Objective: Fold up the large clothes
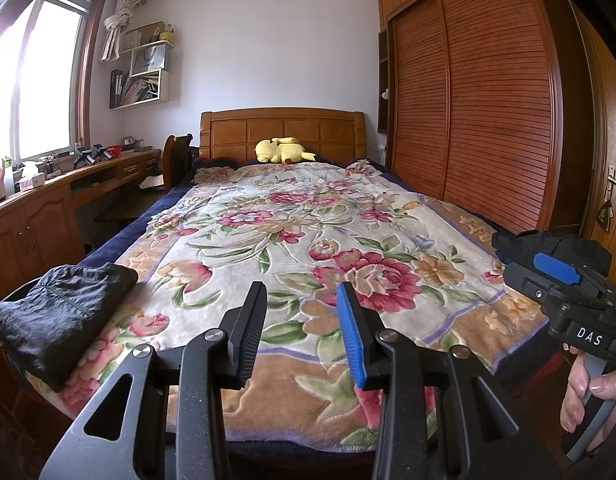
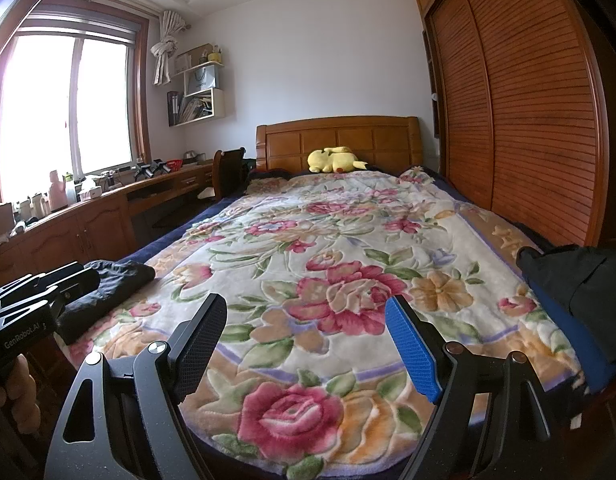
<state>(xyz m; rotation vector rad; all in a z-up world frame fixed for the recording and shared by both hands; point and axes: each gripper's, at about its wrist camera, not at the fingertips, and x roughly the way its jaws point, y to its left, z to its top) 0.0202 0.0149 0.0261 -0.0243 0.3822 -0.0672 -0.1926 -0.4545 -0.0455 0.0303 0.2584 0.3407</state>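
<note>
A folded black garment [image 1: 63,312] lies at the near left corner of the bed; it also shows in the right wrist view [image 2: 103,292]. A second dark garment with blue fabric [image 2: 576,292] is heaped at the near right edge of the bed; it shows in the left wrist view [image 1: 548,246]. My left gripper [image 1: 301,300] is open and empty above the foot of the bed. My right gripper [image 2: 308,316] is open and empty, a little right of the left one; its body shows in the left wrist view [image 1: 564,288].
The bed is covered by a floral blanket [image 1: 308,240] with a wooden headboard [image 1: 283,130] and a yellow plush toy [image 1: 283,150]. A wooden desk [image 1: 47,196] with clutter runs along the left. A louvred wardrobe [image 1: 476,100] stands at the right.
</note>
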